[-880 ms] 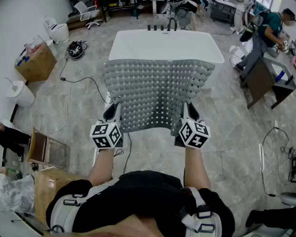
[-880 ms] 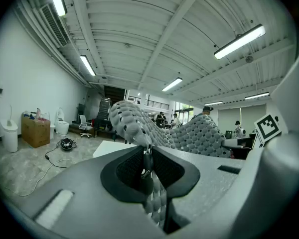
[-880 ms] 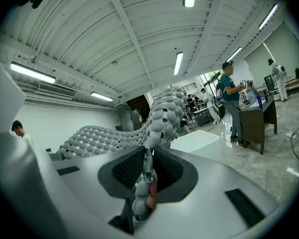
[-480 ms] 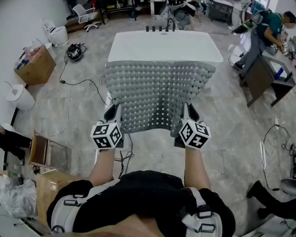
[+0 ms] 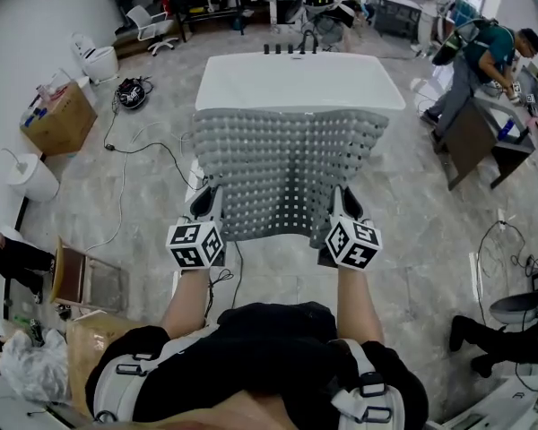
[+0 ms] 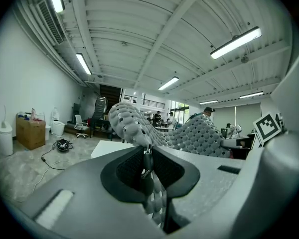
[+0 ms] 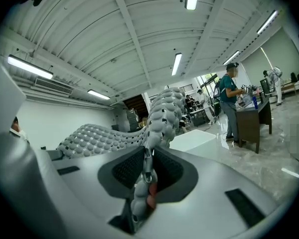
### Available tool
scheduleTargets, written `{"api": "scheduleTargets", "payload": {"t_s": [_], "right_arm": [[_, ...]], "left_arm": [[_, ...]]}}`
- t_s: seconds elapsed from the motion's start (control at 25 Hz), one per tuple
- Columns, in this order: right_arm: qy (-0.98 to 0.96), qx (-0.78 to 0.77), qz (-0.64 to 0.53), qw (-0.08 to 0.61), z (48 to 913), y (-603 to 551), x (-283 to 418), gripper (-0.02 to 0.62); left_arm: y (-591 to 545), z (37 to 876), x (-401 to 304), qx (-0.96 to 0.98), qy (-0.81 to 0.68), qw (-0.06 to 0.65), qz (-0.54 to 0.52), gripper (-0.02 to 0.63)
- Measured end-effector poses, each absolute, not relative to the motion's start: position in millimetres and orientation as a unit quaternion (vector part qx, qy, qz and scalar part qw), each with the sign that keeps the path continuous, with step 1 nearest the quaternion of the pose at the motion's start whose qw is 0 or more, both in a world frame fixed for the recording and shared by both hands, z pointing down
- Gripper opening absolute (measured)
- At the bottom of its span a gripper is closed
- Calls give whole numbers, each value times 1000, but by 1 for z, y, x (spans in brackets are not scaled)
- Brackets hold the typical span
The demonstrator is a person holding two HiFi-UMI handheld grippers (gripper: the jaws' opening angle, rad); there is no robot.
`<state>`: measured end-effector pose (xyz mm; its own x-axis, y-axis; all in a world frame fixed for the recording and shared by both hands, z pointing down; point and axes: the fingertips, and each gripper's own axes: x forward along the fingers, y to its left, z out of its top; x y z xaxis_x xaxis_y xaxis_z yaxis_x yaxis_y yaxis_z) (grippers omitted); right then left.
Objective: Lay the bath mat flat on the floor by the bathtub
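Observation:
A grey bubbled bath mat [image 5: 287, 164] with small holes hangs spread out in the air between both grippers, in front of the white bathtub [image 5: 300, 81]. My left gripper [image 5: 208, 206] is shut on the mat's near left corner, my right gripper [image 5: 339, 206] on its near right corner. In the left gripper view the mat's edge [image 6: 134, 126] is pinched between the dark pads at the left gripper [image 6: 147, 166]. The right gripper view shows the mat [image 7: 162, 116] clamped the same way in the right gripper [image 7: 147, 171]. The mat's far edge hides part of the tub's near side.
Marble-look floor [image 5: 278, 267] lies below the mat. A black cable [image 5: 148, 146] runs on the floor at left, near a cardboard box [image 5: 58, 119] and a toilet [image 5: 94, 56]. A person [image 5: 484, 56] stands at a desk [image 5: 484, 137] on the right.
The mat and both grippers have stayed almost still. People at the right edge have shifted about.

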<state>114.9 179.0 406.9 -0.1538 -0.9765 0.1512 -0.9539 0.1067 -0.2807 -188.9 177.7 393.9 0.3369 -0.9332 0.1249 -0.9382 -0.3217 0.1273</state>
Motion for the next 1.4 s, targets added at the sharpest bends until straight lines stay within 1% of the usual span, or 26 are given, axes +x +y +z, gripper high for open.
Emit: {"api": "scheduleTargets", "payload": {"t_s": [0.28, 0.64, 0.84, 1.12, 1.4], "right_arm": [[730, -664, -159, 36, 404, 170, 111, 61], [720, -675, -153, 46, 419, 122, 134, 61], [726, -669, -154, 48, 427, 54, 150, 61], [736, -655, -170, 33, 442, -61, 183, 61], [753, -631, -185, 23, 432, -191, 221, 61]], "left_arm": [[159, 394, -201, 821, -564, 89, 24, 54], [109, 408, -191, 828, -554, 80, 18, 54], [45, 409, -174, 823, -563, 73, 23, 53], [-59, 428, -133, 813, -573, 99, 34, 54], [-174, 420, -91, 799, -589, 108, 56, 54]]}}
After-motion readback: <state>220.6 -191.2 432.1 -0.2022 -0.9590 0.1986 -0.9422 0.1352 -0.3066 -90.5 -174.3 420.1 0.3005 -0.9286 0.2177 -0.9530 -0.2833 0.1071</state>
